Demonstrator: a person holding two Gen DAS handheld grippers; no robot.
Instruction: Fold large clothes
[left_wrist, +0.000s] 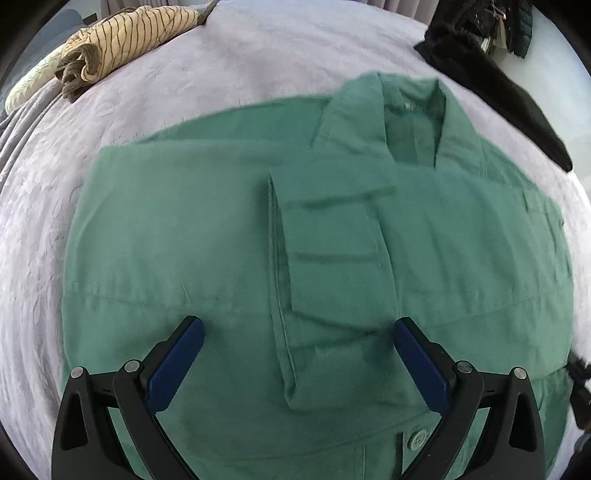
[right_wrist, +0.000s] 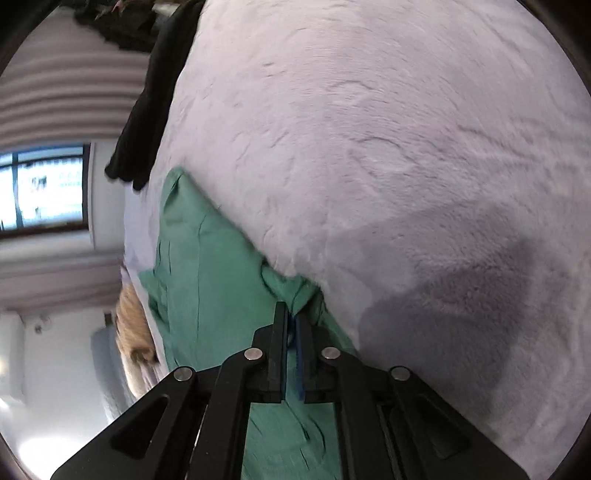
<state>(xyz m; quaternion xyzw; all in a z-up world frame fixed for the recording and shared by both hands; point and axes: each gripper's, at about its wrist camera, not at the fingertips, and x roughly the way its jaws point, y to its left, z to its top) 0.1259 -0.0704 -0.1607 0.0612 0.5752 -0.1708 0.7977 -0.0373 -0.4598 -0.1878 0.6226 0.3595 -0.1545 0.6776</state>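
Note:
A green collared shirt (left_wrist: 184, 240) lies flat on the bed, collar (left_wrist: 406, 122) at the far side, with a sleeve (left_wrist: 332, 258) folded lengthwise over its middle. My left gripper (left_wrist: 299, 328) hovers open just above the shirt's near part, and the folded sleeve runs between its blue pads (left_wrist: 177, 365) untouched. In the right wrist view, my right gripper (right_wrist: 291, 314) is shut on a puckered edge of the green shirt (right_wrist: 207, 266), where the cloth meets the blanket.
A pale lilac fleece blanket (left_wrist: 240, 74) covers the bed (right_wrist: 388, 147). A rolled beige striped garment (left_wrist: 122, 40) lies at the far left. A black garment (left_wrist: 498, 92) lies past the collar (right_wrist: 147, 110). A window (right_wrist: 40, 188) and curtains stand beyond the bed.

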